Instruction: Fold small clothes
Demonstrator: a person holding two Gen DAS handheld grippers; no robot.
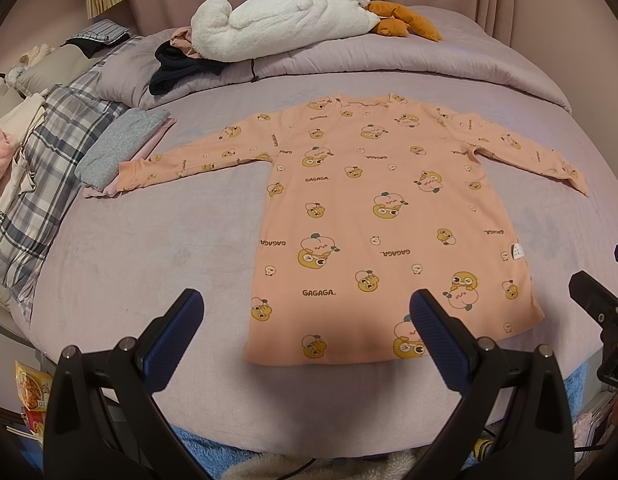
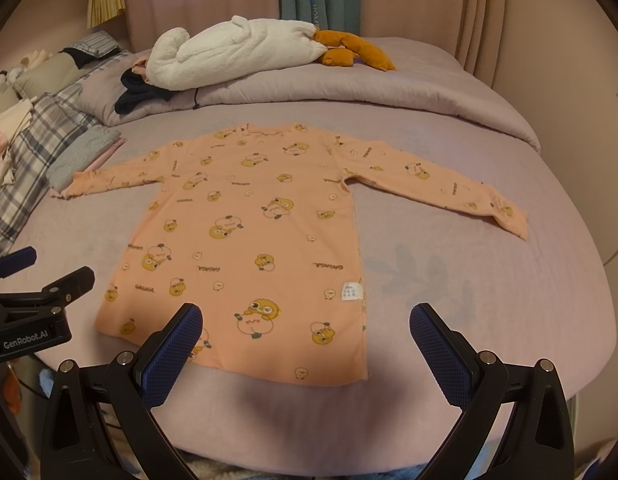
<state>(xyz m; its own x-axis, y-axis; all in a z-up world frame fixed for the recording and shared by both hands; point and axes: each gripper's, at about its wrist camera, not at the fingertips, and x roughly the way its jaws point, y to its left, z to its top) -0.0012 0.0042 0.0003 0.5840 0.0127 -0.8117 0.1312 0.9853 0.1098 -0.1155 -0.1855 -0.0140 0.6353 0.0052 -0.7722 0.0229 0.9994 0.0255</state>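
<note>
- Left wrist view: a peach long-sleeved shirt (image 1: 373, 216) lies flat and spread out on a bed (image 1: 149, 264), hem toward the near edge, collar toward the far edge, both sleeves stretched out sideways.
- The left gripper (image 1: 305, 312) hovers above the near edge with its jaws wide open and empty, over the hem's left corner.
- A folded grey pile (image 1: 117, 148) sits by the bed's left edge, touching the left cuff. A white plush toy (image 1: 277, 20) rests at the far edge.
- Right wrist view: the right gripper (image 2: 305, 326) hangs over the hem's right corner, jaws wide open, holding nothing.
- The shirt's right sleeve (image 2: 441, 196) reaches toward the bed's right edge.
- Judged advice: no fold looks started. Pinch only the shirt's fabric, not the bedcover beneath. Fold each sleeve inward first, keeping the cloth smooth, and lift the left cuff clear of the pile.
</note>
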